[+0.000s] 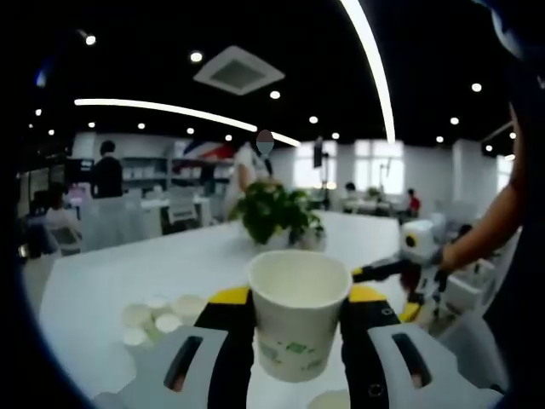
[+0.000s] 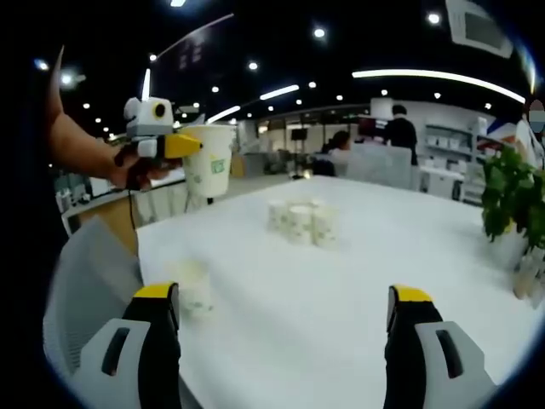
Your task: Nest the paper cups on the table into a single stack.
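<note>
In the left gripper view, the left hand-held gripper (image 1: 298,319) is closed around a white paper cup (image 1: 297,311) with green print, held upright above the white worktop (image 1: 128,264). A cluster of upside-down paper cups (image 1: 157,317) stands on the worktop to its left, and a potted plant (image 1: 277,213) sits further back. In the right gripper view, the right hand-held gripper (image 2: 285,328) hovers over the worktop with its jaws spread wide and nothing between them. One lone cup (image 2: 194,288) stands just beside its left jaw; the cluster sits farther off.
</note>
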A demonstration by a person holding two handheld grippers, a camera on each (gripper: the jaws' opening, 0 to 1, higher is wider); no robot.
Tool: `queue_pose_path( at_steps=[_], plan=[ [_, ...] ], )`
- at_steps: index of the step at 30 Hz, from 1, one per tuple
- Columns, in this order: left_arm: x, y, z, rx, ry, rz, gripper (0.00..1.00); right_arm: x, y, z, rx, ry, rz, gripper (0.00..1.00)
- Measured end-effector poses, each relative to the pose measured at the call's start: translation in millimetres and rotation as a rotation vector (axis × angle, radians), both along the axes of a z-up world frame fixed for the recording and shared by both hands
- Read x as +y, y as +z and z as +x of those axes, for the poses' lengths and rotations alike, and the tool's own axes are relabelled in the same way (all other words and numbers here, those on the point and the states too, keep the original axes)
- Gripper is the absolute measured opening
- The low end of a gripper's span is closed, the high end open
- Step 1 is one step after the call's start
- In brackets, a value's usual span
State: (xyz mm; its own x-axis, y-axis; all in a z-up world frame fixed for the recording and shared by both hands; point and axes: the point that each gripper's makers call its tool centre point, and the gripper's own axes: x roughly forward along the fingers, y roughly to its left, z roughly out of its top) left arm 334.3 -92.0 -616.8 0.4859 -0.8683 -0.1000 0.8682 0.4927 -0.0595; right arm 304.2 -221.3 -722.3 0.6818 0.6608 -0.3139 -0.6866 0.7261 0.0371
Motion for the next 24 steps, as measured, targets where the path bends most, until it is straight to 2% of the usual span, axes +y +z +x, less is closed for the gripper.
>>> queue_pose_path(
  at_steps=[11, 18, 24],
  plan=[
    [-2, 5.3, -32.2, -0.026, -0.052, -0.006, 0.38, 3, 3.9, -5, -0.009, -0.019, 0.014, 1.0],
    [1, 8.7, -46.8, -0.028, -0.051, -0.028, 0.38, -1, 4.1, -6, -0.009, -0.042, 0.02, 1.0],
    [-4, 5.5, -58.9, -0.018, -0.081, -0.041, 0.38, -5, -0.1, -8, 0.007, -0.064, 0.022, 1.0]
  ],
)
